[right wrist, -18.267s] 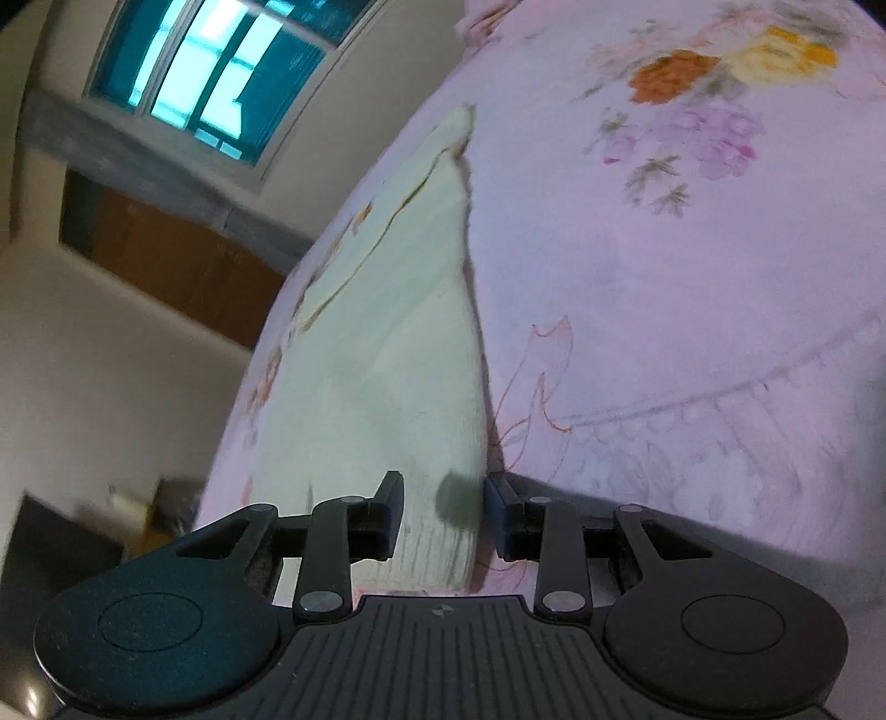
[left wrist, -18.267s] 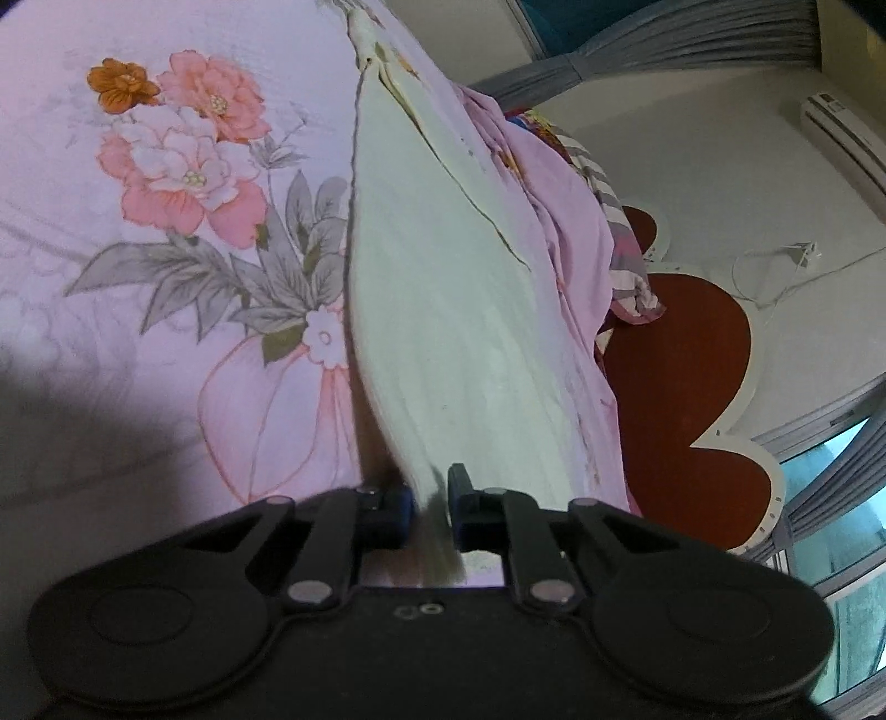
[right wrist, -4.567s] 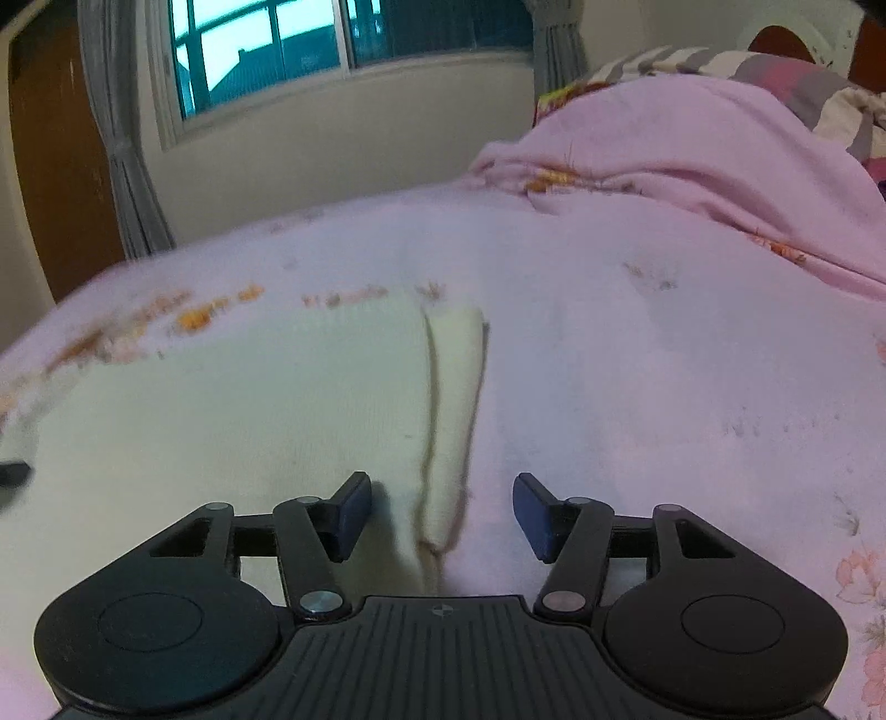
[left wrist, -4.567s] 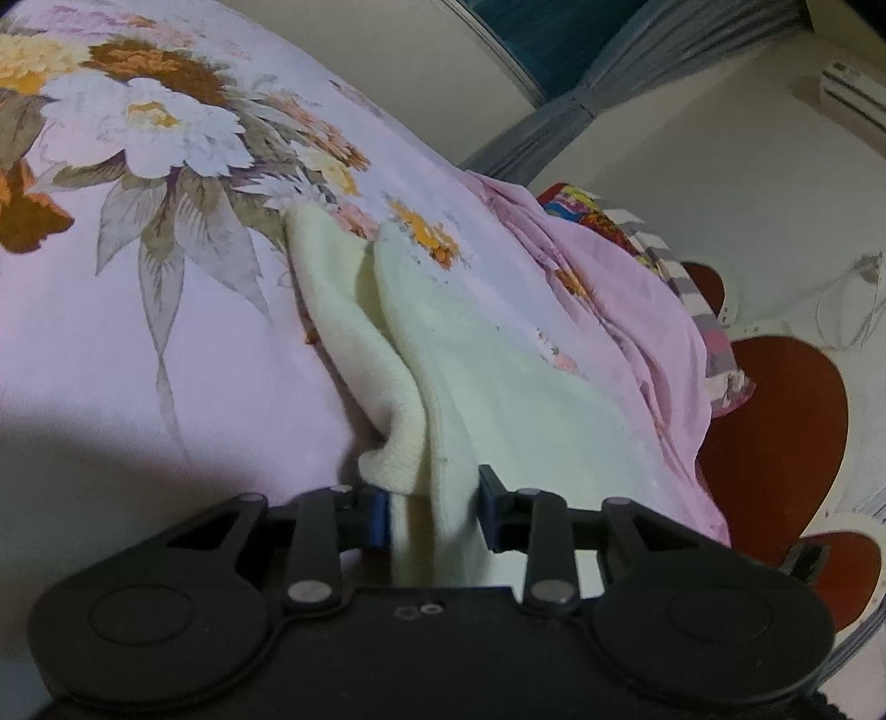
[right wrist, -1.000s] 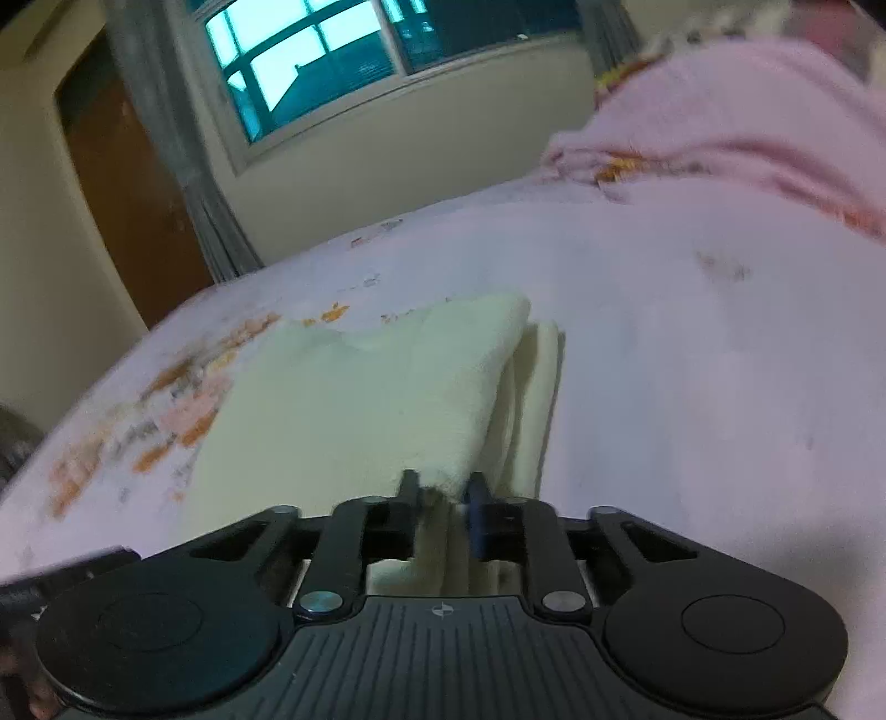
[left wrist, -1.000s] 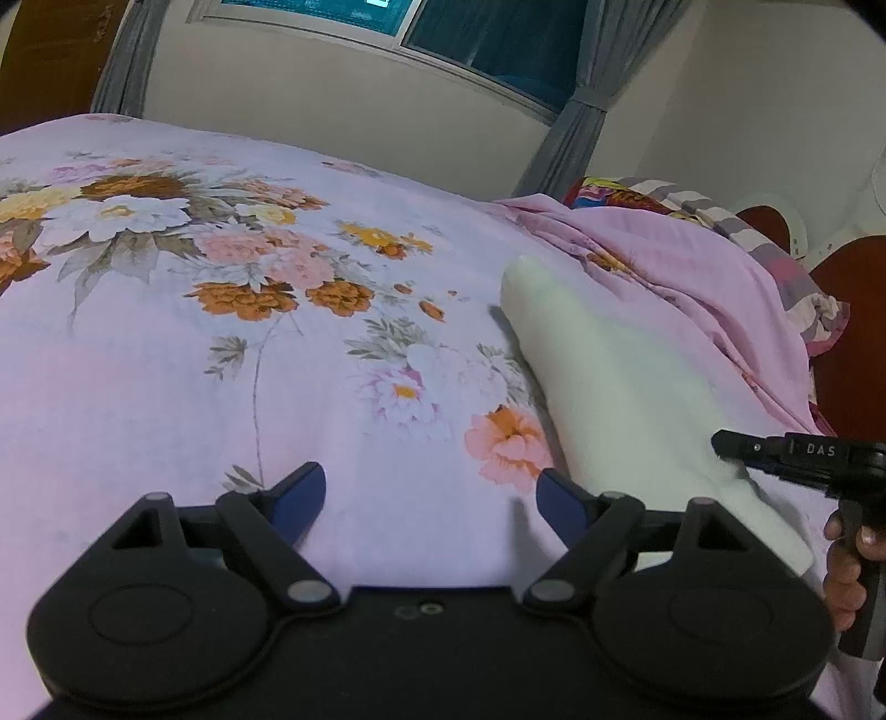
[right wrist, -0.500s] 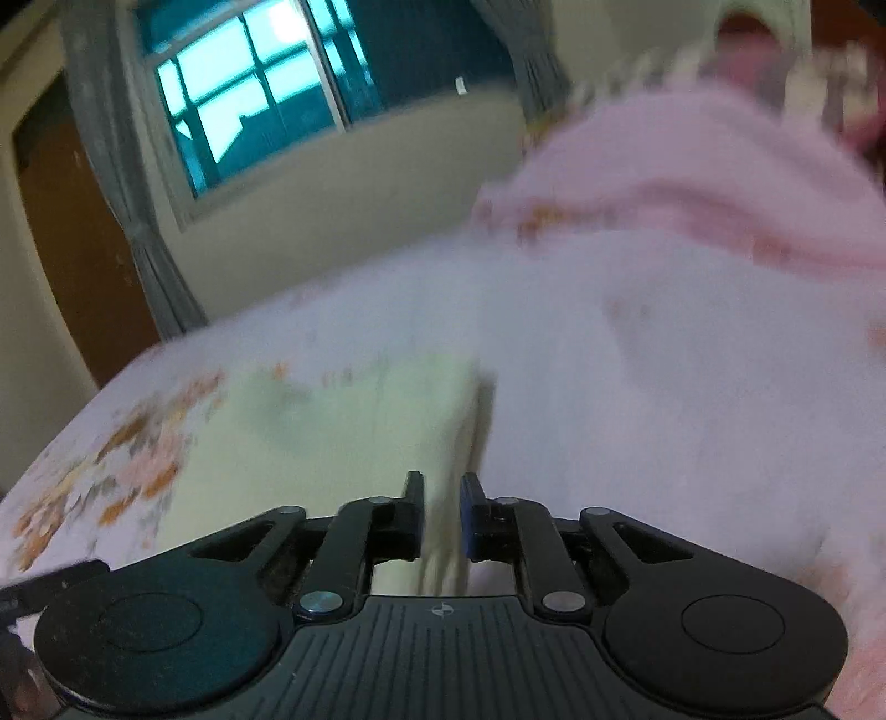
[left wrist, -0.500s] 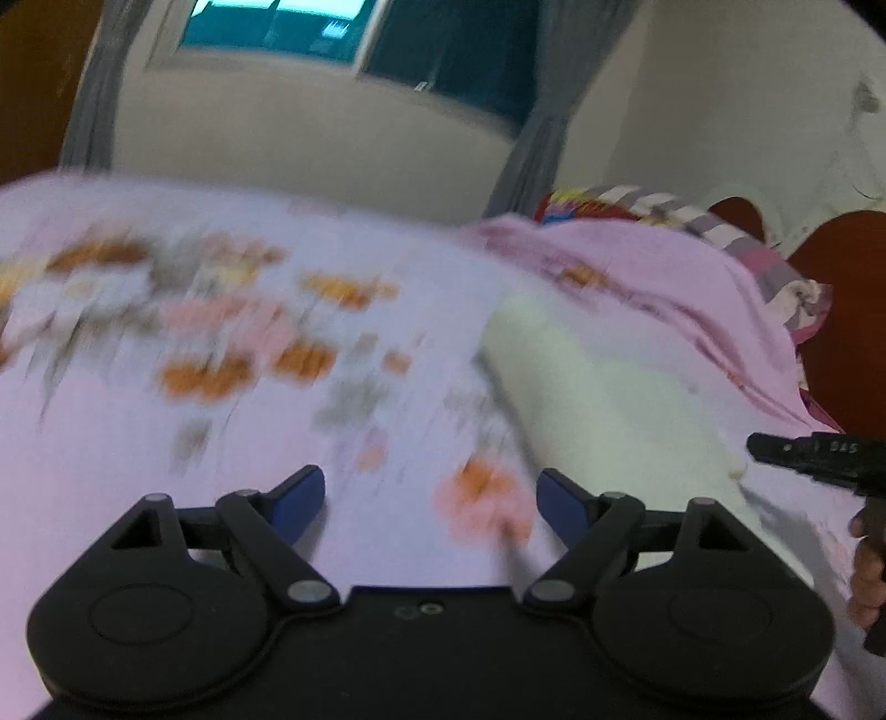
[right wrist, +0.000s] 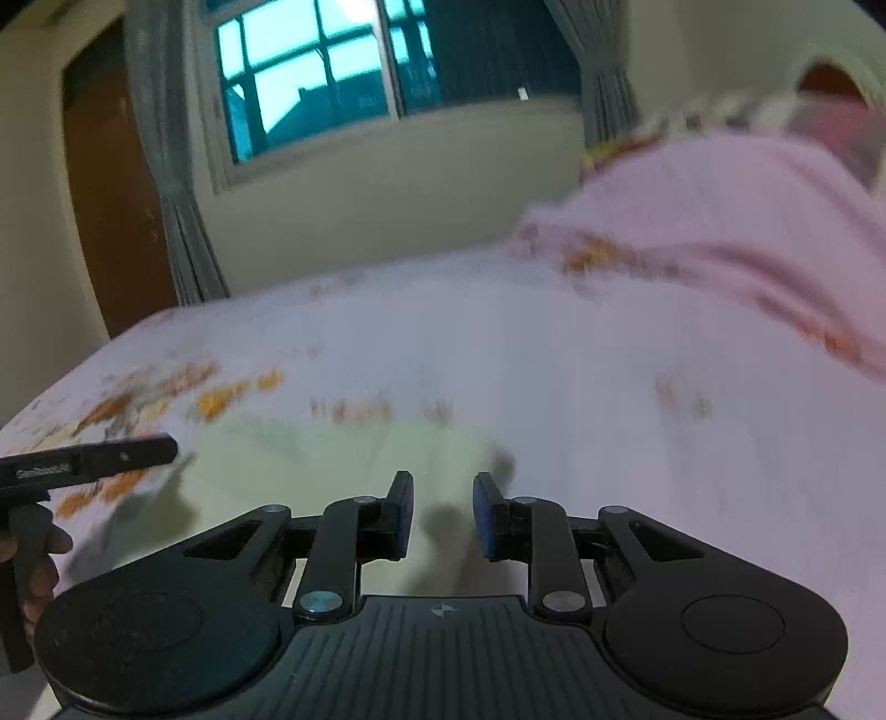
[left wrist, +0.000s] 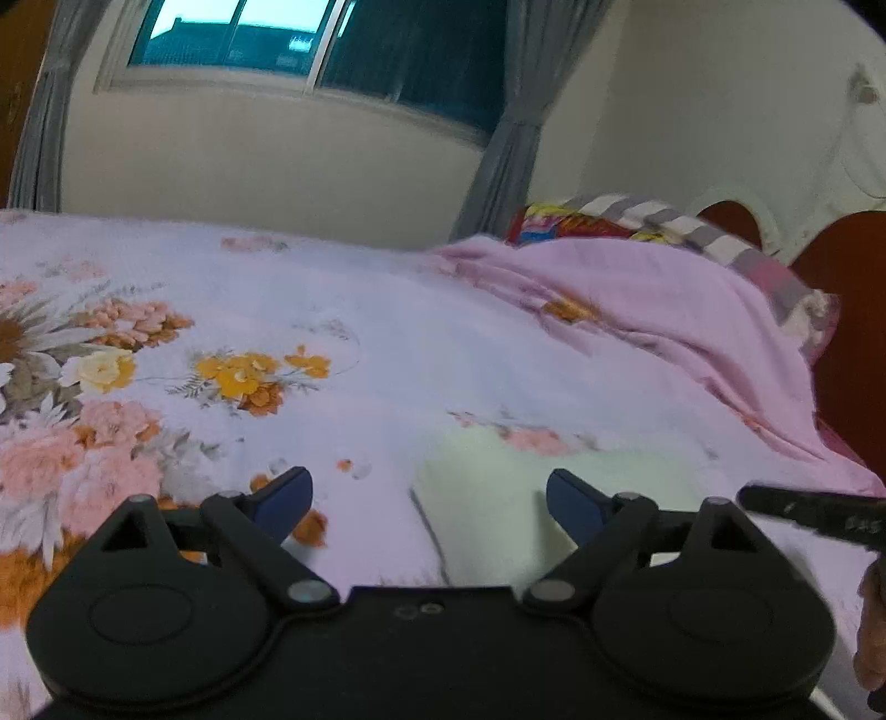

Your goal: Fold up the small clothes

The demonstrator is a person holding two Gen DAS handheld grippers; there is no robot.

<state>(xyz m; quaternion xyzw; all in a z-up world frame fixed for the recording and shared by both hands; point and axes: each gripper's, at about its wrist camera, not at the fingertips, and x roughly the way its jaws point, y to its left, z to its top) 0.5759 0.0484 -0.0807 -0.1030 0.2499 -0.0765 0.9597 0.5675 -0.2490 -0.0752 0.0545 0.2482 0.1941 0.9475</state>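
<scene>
A pale cream small garment (left wrist: 498, 509) lies folded flat on the floral pink bedsheet (left wrist: 387, 354). My left gripper (left wrist: 429, 498) is wide open and empty, held just above the sheet with the garment's left part between its fingers. In the right wrist view, which is blurred, the garment (right wrist: 332, 459) lies just ahead of my right gripper (right wrist: 442, 515). Its jaws stand a little apart over the garment's near edge and hold nothing. The right gripper's finger (left wrist: 814, 512) shows at the left view's right edge.
A bunched pink blanket (left wrist: 664, 310) and striped pillows (left wrist: 664, 219) lie at the bed's right end by a red-brown headboard (left wrist: 853, 332). A wall with a window (left wrist: 310, 50) and grey curtains stands beyond the bed. A wooden door (right wrist: 111, 194) is at far left.
My right gripper has let go of the garment's edge and its jaws have parted. The garment now lies folded shorter. My left gripper stayed open and swung over the garment.
</scene>
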